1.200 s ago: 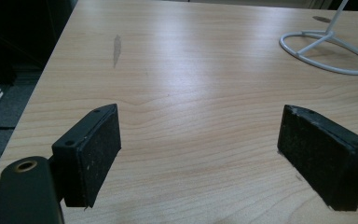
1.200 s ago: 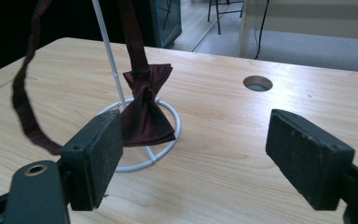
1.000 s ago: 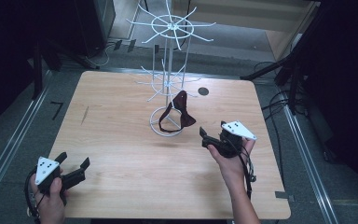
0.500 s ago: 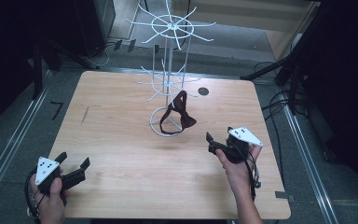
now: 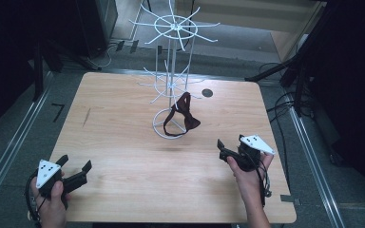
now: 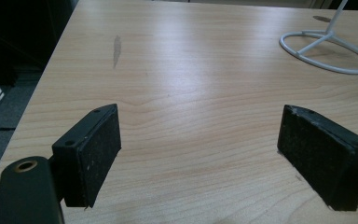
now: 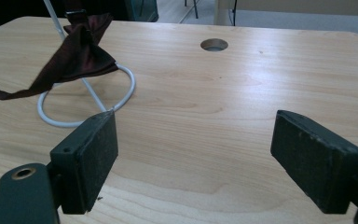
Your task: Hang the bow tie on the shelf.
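A dark red bow tie hangs low on a white wire display stand, just above the stand's ring base. My right gripper is open and empty, low over the table, to the right of the stand and nearer than it. In the right gripper view the bow tie and the ring base lie ahead to the left of the open right gripper. My left gripper stands open and empty at the near left corner. The left gripper faces bare wood, with the ring base far right.
The wooden table has a round cable hole behind and to the right of the stand, and a grey smear on its left side. Metal rails and cables run along the floor at both sides.
My right gripper has drawn back from the bow tie, toward the near edge and slightly right. The left gripper and the bow tie have not moved.
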The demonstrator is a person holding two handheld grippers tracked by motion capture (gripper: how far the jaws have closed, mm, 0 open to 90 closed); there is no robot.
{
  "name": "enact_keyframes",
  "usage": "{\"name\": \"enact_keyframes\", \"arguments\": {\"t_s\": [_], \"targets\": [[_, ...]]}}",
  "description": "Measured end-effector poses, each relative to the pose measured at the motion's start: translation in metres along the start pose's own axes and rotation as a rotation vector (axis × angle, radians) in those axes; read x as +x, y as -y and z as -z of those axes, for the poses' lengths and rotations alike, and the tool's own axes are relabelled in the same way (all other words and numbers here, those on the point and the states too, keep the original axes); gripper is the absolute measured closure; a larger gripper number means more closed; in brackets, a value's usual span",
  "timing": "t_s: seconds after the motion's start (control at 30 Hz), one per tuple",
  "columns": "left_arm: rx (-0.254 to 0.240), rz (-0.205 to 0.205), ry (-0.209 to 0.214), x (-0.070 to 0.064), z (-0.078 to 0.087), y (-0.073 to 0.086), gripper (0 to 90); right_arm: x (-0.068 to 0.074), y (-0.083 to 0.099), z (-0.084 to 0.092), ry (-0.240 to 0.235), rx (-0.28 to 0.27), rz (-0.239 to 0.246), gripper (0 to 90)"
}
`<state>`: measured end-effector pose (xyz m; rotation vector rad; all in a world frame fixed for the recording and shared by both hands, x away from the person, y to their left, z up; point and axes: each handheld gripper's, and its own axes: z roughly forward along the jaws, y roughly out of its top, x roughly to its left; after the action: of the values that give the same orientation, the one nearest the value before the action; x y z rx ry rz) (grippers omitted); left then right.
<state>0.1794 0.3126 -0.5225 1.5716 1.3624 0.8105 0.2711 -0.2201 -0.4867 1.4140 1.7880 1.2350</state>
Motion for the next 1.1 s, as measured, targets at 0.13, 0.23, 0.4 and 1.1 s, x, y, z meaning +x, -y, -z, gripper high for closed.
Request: {"name": "enact_keyframes", "arguments": {"t_s": [0.13,0.23,0.4,1.1], "targets": [[-0.001,0.000,0.001,0.000,0.000,0.000,14.1,-0.004,0.005,0.002,0.006,0.005,-0.003,15.2],[-0.001,0.001,0.000,0.000,0.000,0.000,14.0,-0.006,0.007,0.003,0.012,0.010,-0.011,15.2],[-0.002,0.002,0.000,0.000,0.000,0.000,14.1,-0.014,0.014,0.006,0.026,0.017,-0.017,15.2],[-0.002,0.001,0.000,0.000,0.000,0.000,14.1,-0.039,0.038,0.018,0.058,0.034,-0.057,14.6]]}}
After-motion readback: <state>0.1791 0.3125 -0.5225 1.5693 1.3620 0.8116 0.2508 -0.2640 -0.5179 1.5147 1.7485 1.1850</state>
